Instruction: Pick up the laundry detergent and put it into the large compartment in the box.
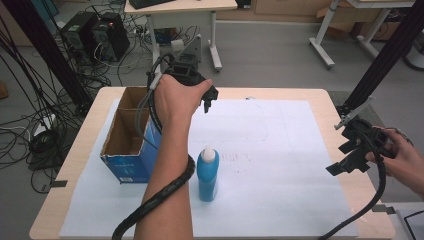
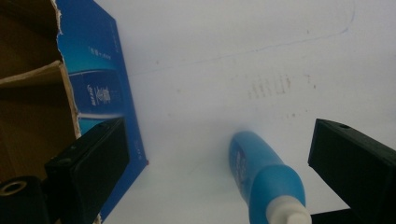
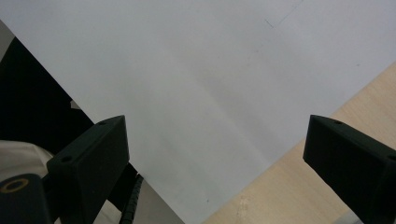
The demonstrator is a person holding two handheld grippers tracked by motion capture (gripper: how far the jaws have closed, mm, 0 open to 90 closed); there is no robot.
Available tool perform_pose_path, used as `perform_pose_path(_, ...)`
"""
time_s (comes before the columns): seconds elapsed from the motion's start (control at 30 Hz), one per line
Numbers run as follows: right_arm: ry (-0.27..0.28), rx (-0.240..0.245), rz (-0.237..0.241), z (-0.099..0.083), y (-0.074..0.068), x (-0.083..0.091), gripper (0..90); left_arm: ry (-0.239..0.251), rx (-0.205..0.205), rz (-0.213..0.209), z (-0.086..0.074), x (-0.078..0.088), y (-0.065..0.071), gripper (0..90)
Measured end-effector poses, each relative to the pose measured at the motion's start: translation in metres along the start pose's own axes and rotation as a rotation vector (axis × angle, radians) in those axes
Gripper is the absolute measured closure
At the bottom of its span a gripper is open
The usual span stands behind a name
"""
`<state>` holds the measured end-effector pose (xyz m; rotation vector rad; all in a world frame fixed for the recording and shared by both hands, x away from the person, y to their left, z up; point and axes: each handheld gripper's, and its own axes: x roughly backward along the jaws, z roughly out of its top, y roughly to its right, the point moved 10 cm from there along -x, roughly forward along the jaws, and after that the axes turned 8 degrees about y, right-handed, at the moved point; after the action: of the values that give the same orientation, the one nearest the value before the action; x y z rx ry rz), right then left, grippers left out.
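Both fingers pairs gape, the left gripper (image 2: 215, 172) above a glossy blue bottle (image 2: 264, 179) (white-capped).

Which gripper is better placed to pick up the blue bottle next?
Left. The left gripper hangs open above the upright blue bottle, which stands between its jaws in its own view. The right gripper is open at the table's right edge.

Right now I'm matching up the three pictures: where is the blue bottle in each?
High view: the blue bottle stands upright at centre, right of the blue box.
Left gripper view: bottom centre, white cap nearest, between the open jaws.
Right gripper view: not in it.
Shared landmark: the white sheet.
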<state>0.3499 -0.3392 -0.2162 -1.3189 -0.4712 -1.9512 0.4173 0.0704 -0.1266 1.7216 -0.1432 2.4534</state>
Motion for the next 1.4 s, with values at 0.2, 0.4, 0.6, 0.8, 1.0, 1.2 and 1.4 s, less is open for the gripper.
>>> perform_pose_path(0.2,0.006,-0.006,-0.008,-0.004,-0.004,0.005,6.6,0.009,-0.013,-0.008,-0.013,0.014,0.01,5.6)
perform_pose_path(0.4,0.006,-0.01,-0.017,-0.008,-0.007,0.008,6.6,0.015,-0.02,-0.013,-0.021,0.02,0.018,5.6)
perform_pose_path(0.6,0.011,-0.008,-0.02,-0.012,-0.011,0.012,6.6,0.011,-0.019,-0.023,-0.031,0.021,0.026,5.5)
perform_pose_path(0.8,0.015,-0.01,-0.019,-0.017,-0.014,0.015,6.6,0.005,-0.017,-0.028,-0.04,0.02,0.034,5.5)
perform_pose_path(1.0,0.019,-0.007,-0.014,-0.021,-0.014,0.015,6.6,-0.005,-0.02,-0.035,-0.049,0.015,0.041,5.5)
perform_pose_path(1.2,0.02,-0.007,-0.012,-0.023,-0.015,0.016,6.6,-0.012,-0.022,-0.035,-0.056,0.014,0.045,5.5)
perform_pose_path(1.4,0.023,0.0,-0.012,-0.027,-0.018,0.018,6.6,-0.018,-0.021,-0.033,-0.062,0.012,0.05,5.2)
